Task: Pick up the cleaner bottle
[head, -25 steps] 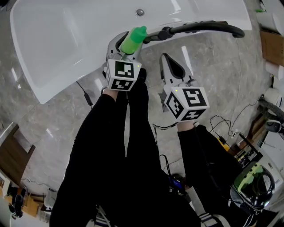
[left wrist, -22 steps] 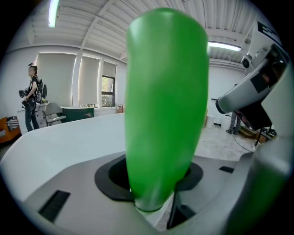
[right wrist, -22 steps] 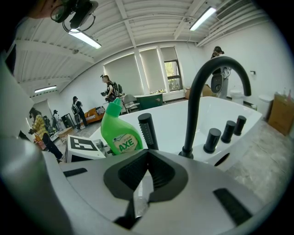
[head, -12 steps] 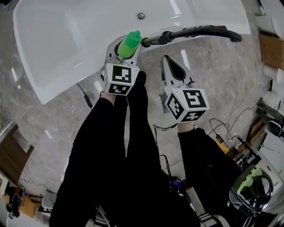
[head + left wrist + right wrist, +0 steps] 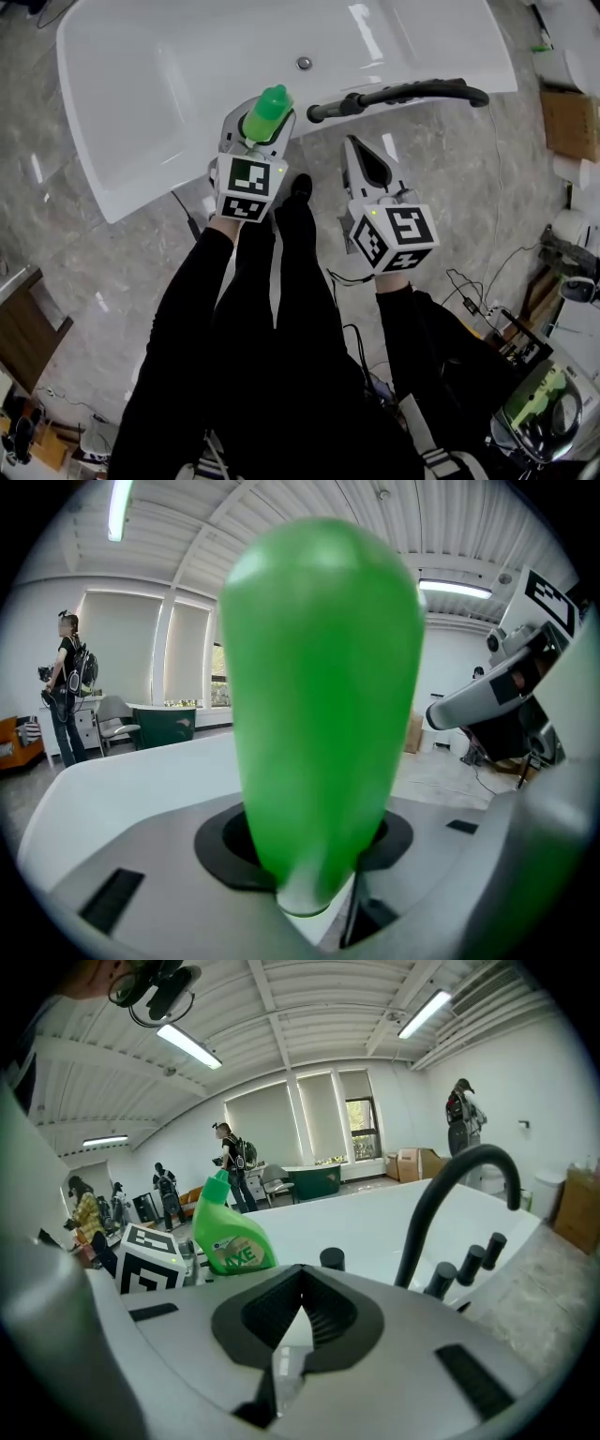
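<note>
The green cleaner bottle (image 5: 267, 111) stands upright between the jaws of my left gripper (image 5: 253, 127), which is shut on its body, lifted in front of the white bathtub (image 5: 169, 84). In the left gripper view the bottle (image 5: 319, 696) fills the middle, its base down between the pads. My right gripper (image 5: 352, 148) hangs to the right of it, shut with nothing in it. From the right gripper view the bottle (image 5: 230, 1232) shows at the left with its printed label, beside the left gripper's marker cube (image 5: 150, 1258); my right gripper (image 5: 298, 1283) has its pads meeting at the tips.
A black curved faucet (image 5: 394, 94) arches over the tub's near rim, with black knobs (image 5: 469, 1265) beside it. The floor is grey marble with cables (image 5: 469, 262) at the right. Cardboard boxes (image 5: 567, 122) and gear line the right edge. People stand far off in the room.
Both grippers have risen, the left one carrying the bottle up with it. The tub and faucet now sit lower and further right in the head view.
</note>
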A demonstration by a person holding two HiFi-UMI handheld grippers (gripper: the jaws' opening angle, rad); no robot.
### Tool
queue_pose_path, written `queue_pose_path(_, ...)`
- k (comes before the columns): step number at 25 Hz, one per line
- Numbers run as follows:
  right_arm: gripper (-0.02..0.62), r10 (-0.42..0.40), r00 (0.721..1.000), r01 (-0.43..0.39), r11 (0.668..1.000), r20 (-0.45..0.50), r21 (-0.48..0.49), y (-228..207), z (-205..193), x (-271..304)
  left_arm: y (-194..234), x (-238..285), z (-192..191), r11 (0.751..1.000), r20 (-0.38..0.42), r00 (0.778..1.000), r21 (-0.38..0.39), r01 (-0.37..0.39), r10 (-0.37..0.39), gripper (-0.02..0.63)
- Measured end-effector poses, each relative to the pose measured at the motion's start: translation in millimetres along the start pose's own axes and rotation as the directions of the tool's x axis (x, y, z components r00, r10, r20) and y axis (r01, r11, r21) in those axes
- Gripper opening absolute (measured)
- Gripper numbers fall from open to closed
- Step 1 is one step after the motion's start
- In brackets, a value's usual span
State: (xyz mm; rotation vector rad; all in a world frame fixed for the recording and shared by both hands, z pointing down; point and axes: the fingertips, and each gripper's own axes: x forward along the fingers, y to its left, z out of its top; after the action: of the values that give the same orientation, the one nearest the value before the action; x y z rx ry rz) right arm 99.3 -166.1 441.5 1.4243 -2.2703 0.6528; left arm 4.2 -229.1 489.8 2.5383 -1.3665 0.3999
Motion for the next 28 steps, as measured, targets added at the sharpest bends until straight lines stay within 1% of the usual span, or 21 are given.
queue_pose_path(8, 0.002, 0.059, 0.997, -0.055, 0.996, 0.05, -0.068, 25, 37, -5, 31, -33, 27, 0.997, 0.0, 0.997, -0.021, -0.076, 0.076, 0.193)
queue_pose_path(15, 0.002, 0.133, 0.988, -0.122, 0.984, 0.078, -0.13, 47, 68, 6, 58, -60, 43, 0.989, -0.005, 0.989, -0.025, -0.148, 0.148, 0.192)
queue_pose_path(22, 0.002, 0.209, 0.973, -0.187, 0.963, 0.1, -0.194, 75, 98, 22, 89, -92, 60, 0.973, 0.014, 0.974, -0.042, -0.227, 0.228, 0.192)
queue_pose_path(28, 0.002, 0.279, 0.956, -0.25, 0.937, 0.094, -0.242, 102, 114, 35, 114, -122, 66, 0.948, 0.02, 0.95, -0.075, -0.308, 0.311, 0.19)
